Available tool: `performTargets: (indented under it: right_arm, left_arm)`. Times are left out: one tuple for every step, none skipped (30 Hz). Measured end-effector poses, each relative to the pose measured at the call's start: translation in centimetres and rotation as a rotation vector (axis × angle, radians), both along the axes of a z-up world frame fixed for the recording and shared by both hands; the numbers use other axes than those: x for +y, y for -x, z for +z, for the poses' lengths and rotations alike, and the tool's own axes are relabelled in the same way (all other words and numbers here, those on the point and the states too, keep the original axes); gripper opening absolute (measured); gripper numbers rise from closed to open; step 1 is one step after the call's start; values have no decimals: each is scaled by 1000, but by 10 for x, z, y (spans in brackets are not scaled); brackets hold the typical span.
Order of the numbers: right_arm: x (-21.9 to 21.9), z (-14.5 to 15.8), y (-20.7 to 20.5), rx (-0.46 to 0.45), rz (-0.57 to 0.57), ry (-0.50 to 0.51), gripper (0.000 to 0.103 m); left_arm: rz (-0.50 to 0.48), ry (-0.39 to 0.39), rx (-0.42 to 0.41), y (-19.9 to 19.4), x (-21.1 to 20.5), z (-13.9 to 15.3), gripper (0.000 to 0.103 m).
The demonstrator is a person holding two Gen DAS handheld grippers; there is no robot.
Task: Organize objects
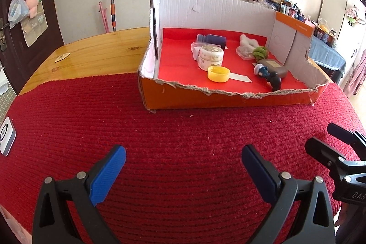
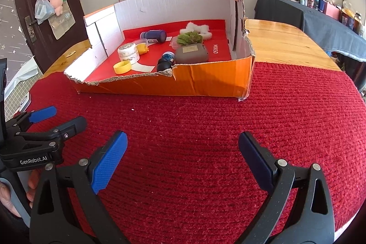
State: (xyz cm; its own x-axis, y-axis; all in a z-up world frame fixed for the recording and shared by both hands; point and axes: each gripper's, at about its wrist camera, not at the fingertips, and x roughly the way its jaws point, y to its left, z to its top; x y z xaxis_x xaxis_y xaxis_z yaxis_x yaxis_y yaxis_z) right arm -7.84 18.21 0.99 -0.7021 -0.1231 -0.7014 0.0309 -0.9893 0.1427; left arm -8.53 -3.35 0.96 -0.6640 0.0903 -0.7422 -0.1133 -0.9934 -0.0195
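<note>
Nearest, the left gripper (image 1: 183, 157) hangs low over the ribbed red knitted cloth (image 1: 183, 129), its blue textured pads set wide apart with nothing between them; the right gripper (image 2: 183, 148) sits just beside it in the same manner, spread wide and empty; both seem parked clear of the work, likely because no loose item lies on the cloth within reach.

Beyond them the cloth, soft and corded, covers the near part of the glossy pine table (image 1: 96, 49), probably to cushion and stop things sliding.

On the cloth stands the orange cardboard box (image 1: 228, 100), its front wall torn down to a ragged low edge, which gives easy access from this side; its inside walls are plain white, its floor lined with smooth red paper.

The task's things lie gathered inside it: a shallow yellow plastic cap (image 1: 218, 74) near the front; a round cream ceramic trinket pot with a lid (image 1: 211, 56) behind it; a small dark rounded figurine (image 1: 273, 80) at the front right, touching a grey-brown oval hard case (image 1: 274, 68); a green ruffled fabric scrunchie (image 1: 260, 52) over a clear plastic lid; a dark blue cylindrical bottle lying on its side (image 1: 213, 40); and a white fluffy tuft (image 1: 248, 40) farthest back.
</note>
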Motion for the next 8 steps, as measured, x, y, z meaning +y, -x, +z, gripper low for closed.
performTargets:
  right_arm:
    - [-1, 0, 0, -2, 0, 0, 99]
    - [-1, -1, 1, -3, -1, 0, 99]
    - [0, -2, 1, -5, -1, 0, 99]
    - [0, -3, 1, -8, -2, 0, 99]
    - [0, -4, 1, -10, -2, 1, 99]
    - [0, -5, 2, -12, -3, 0, 99]
    - [0, -5, 1, -11, -3, -1, 99]
    - [0, -5, 1, -10, -3, -3, 99]
  left_arm:
    - [0, -1, -1, 0, 0, 0, 103]
    - [-1, -3, -4, 0, 0, -1, 103]
    - [-1, -3, -6, 0, -1, -1, 103]
    - [-1, -4, -9, 0, -1, -1, 103]
    - [0, -6, -13, 0, -1, -1, 103]
    - [1, -7, -17, 1, -2, -2, 103]
    - [2, -9, -22, 1, -2, -3, 103]
    - [3, -12, -28, 2, -2, -4, 103]
